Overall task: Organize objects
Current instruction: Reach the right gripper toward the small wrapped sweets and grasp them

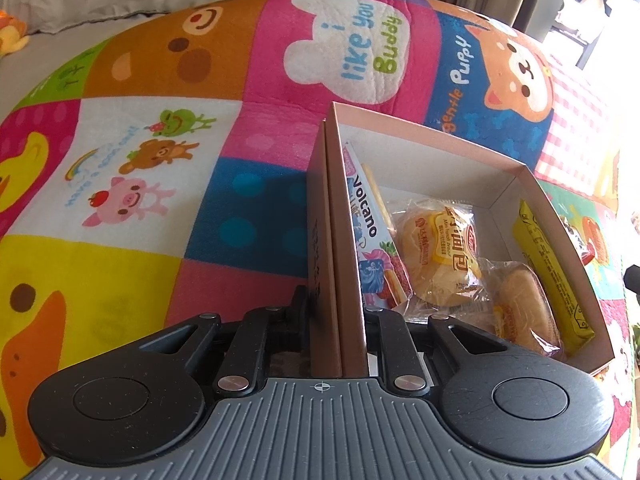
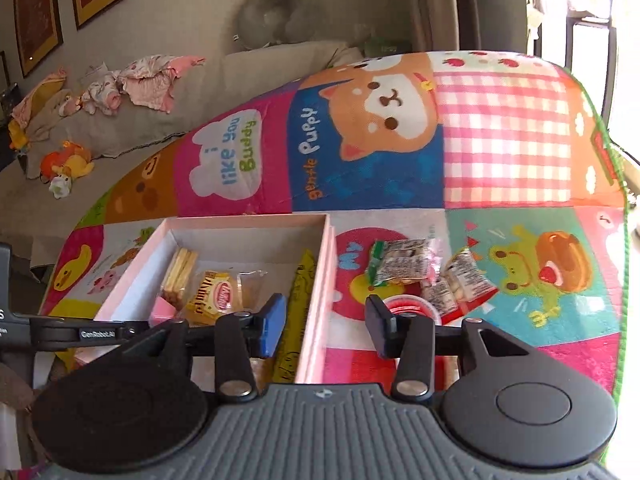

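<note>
A pink cardboard box lies on a colourful play mat. My left gripper is shut on the box's left wall. Inside lie a Volcano snack pack, two wrapped buns and a yellow packet. In the right wrist view my right gripper is open above the box's right wall, empty. Right of the box, on the mat, lie several small snack packets and a red packet.
The play mat covers the floor to its green edge at the right. A grey sofa with clothes and soft toys stands behind. The left gripper's arm shows at the left of the right wrist view.
</note>
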A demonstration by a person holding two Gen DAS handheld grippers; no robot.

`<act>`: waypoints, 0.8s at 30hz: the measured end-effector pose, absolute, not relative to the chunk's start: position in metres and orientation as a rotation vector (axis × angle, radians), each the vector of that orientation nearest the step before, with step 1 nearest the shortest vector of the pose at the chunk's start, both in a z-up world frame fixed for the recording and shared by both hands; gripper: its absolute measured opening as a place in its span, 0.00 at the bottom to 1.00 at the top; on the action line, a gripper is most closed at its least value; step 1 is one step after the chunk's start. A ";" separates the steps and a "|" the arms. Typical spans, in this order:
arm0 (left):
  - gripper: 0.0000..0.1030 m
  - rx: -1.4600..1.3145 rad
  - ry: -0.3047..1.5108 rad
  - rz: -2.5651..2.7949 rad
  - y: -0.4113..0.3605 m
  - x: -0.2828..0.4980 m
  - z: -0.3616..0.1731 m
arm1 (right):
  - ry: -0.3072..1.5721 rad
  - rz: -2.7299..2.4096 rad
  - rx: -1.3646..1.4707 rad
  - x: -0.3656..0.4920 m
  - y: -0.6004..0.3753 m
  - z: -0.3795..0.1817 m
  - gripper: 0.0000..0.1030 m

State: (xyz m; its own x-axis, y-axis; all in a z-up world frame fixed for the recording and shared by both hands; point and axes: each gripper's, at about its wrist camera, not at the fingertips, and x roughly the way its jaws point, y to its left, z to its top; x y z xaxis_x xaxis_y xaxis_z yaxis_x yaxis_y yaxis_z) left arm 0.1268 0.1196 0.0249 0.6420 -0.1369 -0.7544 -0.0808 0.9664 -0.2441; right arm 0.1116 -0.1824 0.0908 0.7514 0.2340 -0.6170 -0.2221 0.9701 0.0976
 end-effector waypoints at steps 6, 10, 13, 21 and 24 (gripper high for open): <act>0.18 -0.258 0.878 -0.034 0.119 0.127 0.025 | 0.738 0.155 0.028 0.121 -0.231 0.076 0.51; 0.18 -0.248 0.882 -0.037 0.119 0.128 0.025 | 0.781 0.205 0.048 0.158 -0.239 0.070 0.58; 0.18 -0.244 0.885 -0.039 0.119 0.128 0.026 | 0.784 0.204 -0.051 0.193 -0.226 0.066 0.70; 0.18 -0.240 0.893 -0.039 0.119 0.129 0.026 | 0.913 0.219 0.100 0.303 -0.211 0.037 0.78; 0.17 -0.242 0.893 -0.038 0.119 0.129 0.026 | 0.965 0.209 0.066 0.320 -0.202 0.017 0.78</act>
